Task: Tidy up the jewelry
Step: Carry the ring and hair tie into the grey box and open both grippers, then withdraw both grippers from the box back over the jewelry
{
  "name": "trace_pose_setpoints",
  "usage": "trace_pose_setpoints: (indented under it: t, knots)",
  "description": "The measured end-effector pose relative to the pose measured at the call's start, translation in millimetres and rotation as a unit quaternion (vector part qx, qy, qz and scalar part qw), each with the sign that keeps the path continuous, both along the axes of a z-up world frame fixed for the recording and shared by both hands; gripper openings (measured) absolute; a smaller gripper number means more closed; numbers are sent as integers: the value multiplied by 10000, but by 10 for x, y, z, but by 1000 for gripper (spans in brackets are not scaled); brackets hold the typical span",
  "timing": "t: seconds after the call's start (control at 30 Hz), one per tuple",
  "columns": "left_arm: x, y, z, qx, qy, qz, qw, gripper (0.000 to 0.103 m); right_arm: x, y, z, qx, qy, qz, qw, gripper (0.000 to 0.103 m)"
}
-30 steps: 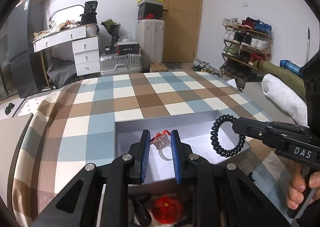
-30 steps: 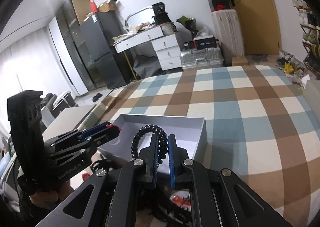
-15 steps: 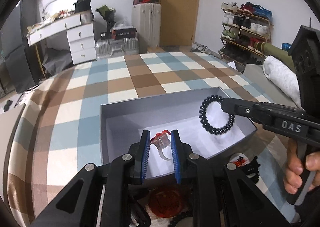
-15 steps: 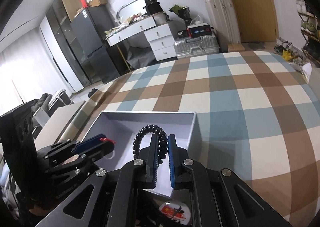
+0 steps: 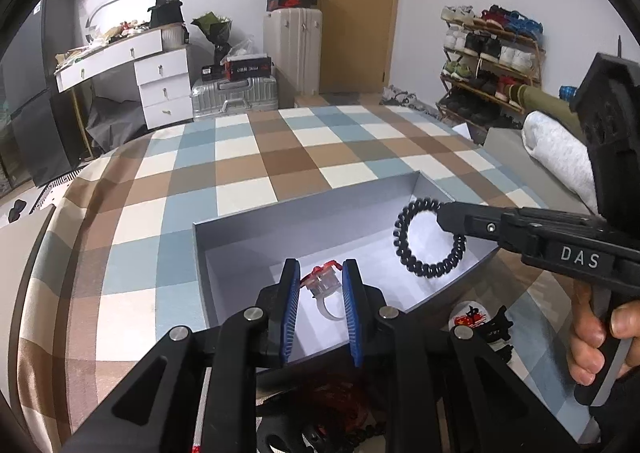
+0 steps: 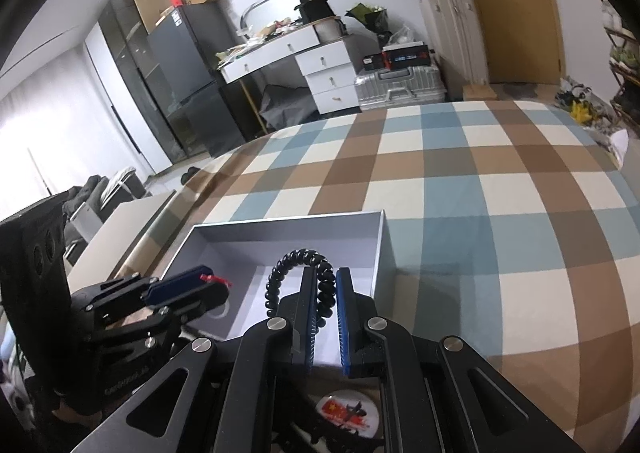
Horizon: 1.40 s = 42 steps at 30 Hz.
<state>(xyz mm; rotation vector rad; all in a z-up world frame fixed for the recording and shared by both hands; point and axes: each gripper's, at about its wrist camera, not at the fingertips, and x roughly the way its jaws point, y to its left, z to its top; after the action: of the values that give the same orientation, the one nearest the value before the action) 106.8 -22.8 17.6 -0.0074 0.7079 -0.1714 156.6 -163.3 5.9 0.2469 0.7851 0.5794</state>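
A grey open box (image 5: 304,221) lies on the checked cloth. My left gripper (image 5: 322,281) hangs over the box's near part, shut on a clear ring with a red top (image 5: 320,285). My right gripper (image 5: 442,213) comes in from the right, shut on a black spiral band (image 5: 430,239) that dangles over the box's right side. In the right wrist view, the black spiral band (image 6: 296,259) loops up between the right gripper's (image 6: 326,273) blue pads above the box (image 6: 280,221). The left gripper (image 6: 208,283) sits at left there, with the ring's red tip (image 6: 218,279) showing.
A round badge with a red flag (image 5: 470,317) lies just outside the box's near right corner, also visible as the badge (image 6: 346,409). Dark and red trinkets (image 5: 332,405) lie under my grippers. A hand (image 5: 592,337) grips the right handle. The checked cloth (image 5: 248,157) stretches beyond the box.
Both grippers have come forward and tipped down over the box, each still holding its item. The spiral band now hangs inside the box's right side instead of at its edge.
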Motion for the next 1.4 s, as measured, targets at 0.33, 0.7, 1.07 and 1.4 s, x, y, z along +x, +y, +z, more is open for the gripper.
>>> trace_pose_setpoints:
  t: [0.33,0.7,1.07,1.4]
  knots:
    - [-246,52,179,-110,-268,60,9996,74,-186,-114,157,220,-159,-11,9996,63]
    - [-619,269,242,-383,-388,494,9973,102,-576,-240,285,-224,-347,-175,9990,103]
    - [-716,266,52,-7,-223,600,9980,102,-666,-181,97,-693,-55,-113,9975,103]
    - [-673,286,-86,92,4,565,9984,102,-605,-146,-116,-968,285,-12,9949,103]
